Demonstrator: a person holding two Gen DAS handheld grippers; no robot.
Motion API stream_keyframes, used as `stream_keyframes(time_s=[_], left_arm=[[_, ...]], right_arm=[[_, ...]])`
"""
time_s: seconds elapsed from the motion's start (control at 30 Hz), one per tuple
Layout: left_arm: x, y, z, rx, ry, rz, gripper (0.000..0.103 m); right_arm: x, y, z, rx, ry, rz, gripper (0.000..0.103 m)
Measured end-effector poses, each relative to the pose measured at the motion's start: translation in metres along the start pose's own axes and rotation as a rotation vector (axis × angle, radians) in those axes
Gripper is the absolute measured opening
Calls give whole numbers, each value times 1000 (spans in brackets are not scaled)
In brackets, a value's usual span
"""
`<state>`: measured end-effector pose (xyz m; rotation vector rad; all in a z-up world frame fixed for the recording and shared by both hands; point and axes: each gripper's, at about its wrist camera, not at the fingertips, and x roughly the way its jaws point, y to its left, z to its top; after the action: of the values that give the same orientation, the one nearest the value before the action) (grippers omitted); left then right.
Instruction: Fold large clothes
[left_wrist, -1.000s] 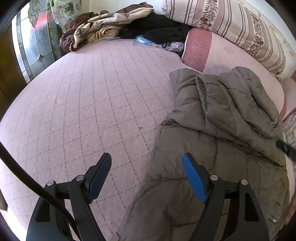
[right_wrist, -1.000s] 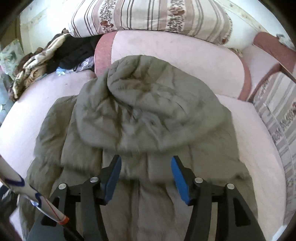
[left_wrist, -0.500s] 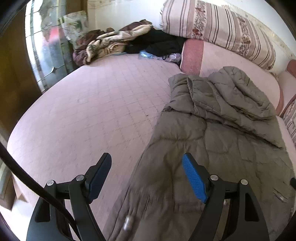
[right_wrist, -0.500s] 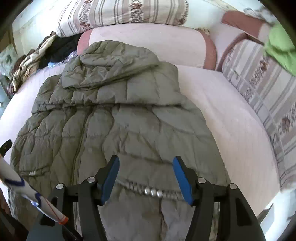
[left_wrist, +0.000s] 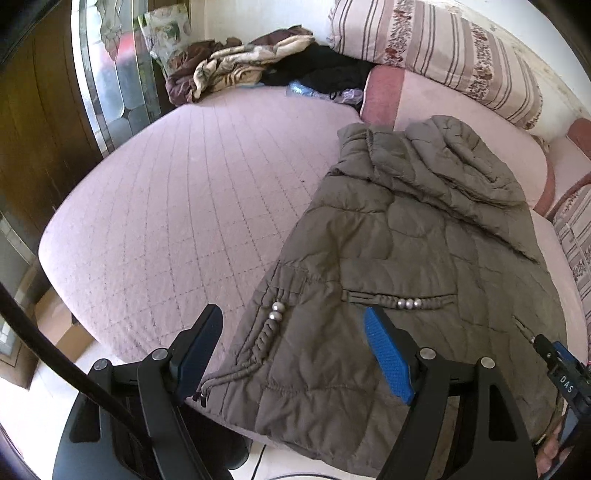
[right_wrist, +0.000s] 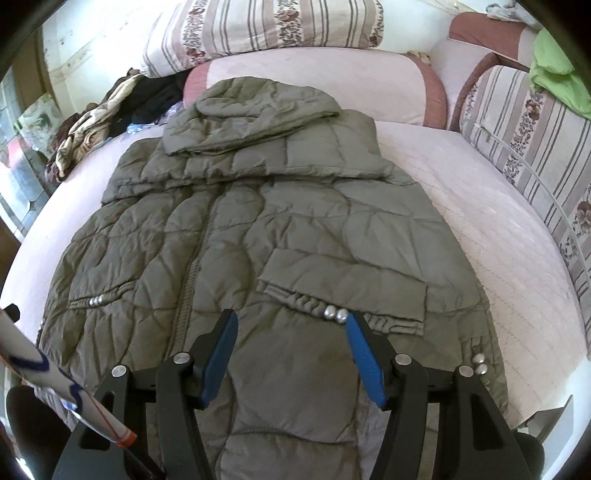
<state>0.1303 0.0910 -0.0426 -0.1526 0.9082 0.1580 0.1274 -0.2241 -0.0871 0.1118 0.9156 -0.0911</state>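
An olive-grey quilted hooded jacket (right_wrist: 258, 229) lies flat on the pink quilted bed (right_wrist: 480, 229), hood toward the pillows, hem hanging over the near edge. It has braided pocket trims with silver beads. My right gripper (right_wrist: 291, 339) is open and empty above the jacket's lower front, near the hem. My left gripper (left_wrist: 293, 343) is open and empty above the jacket's (left_wrist: 406, 240) lower left corner, at the bed's (left_wrist: 177, 206) near edge. The right gripper's tip (left_wrist: 561, 369) shows at the left wrist view's right border.
Striped floral pillows (right_wrist: 258, 26) and pink bolsters (right_wrist: 321, 74) line the bed's head. A heap of clothes and blankets (left_wrist: 258, 70) lies at the far left corner, beside a glass-panelled door (left_wrist: 114, 74). A green cloth (right_wrist: 557, 70) lies on the right cushion.
Both grippers have drawn back from the hood end toward the bed's near edge. The whole jacket and its hem have come into view. Both grippers stayed open.
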Motion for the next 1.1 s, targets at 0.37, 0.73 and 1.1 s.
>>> stream_keyframes(time_s=[0.37, 0.73, 1.1], left_arm=[[-16, -25, -12, 92, -30, 20, 78], [-16, -29, -17, 111, -33, -15, 78], [-7, -22, -20, 85, 14, -48, 78]], right_arm=[[-3, -11, -17, 16, 3, 3, 67], [-3, -13, -21, 24, 6, -14, 67], [-1, 1, -23, -18, 9, -24, 69]])
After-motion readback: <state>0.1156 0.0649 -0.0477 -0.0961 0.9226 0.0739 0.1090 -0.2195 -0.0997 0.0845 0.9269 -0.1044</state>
